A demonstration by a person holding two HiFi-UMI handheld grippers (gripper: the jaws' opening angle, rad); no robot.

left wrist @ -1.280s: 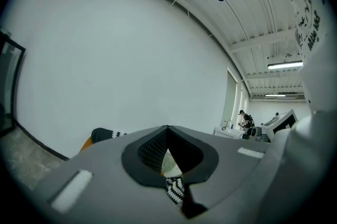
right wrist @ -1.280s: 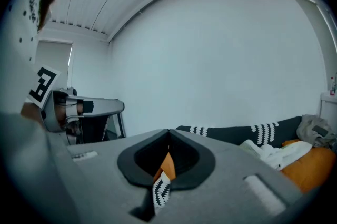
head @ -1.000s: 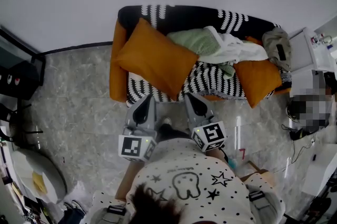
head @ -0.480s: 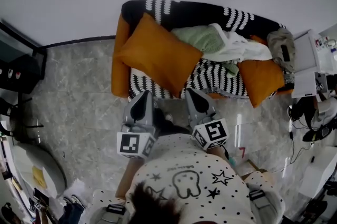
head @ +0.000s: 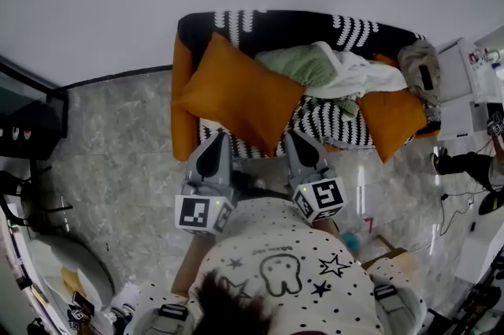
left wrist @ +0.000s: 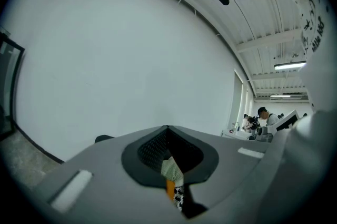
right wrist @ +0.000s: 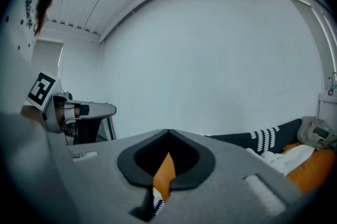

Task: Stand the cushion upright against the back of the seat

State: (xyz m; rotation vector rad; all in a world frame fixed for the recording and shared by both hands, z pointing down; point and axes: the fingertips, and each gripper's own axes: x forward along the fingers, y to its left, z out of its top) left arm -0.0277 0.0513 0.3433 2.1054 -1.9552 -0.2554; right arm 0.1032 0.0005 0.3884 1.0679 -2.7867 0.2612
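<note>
Orange cushion (head: 236, 93) slants across the sofa's (head: 272, 24) left end; left gripper (head: 216, 139) and right gripper (head: 294, 138), jaws together, empty, near its front edge.

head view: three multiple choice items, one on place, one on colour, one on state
1. Where is the large orange fabric cushion? A on the black-and-white patterned sofa's left end B on the floor C on a desk
2. The crumpled cloth mid-sofa is: A red B pale green C blue
3. The left gripper's jaws are: A wide apart B clamping the cushion C together, empty
Answers: 1 A, it leans at that end; 2 B, its folds look green; 3 C, its own view shows them closed on nothing.
</note>
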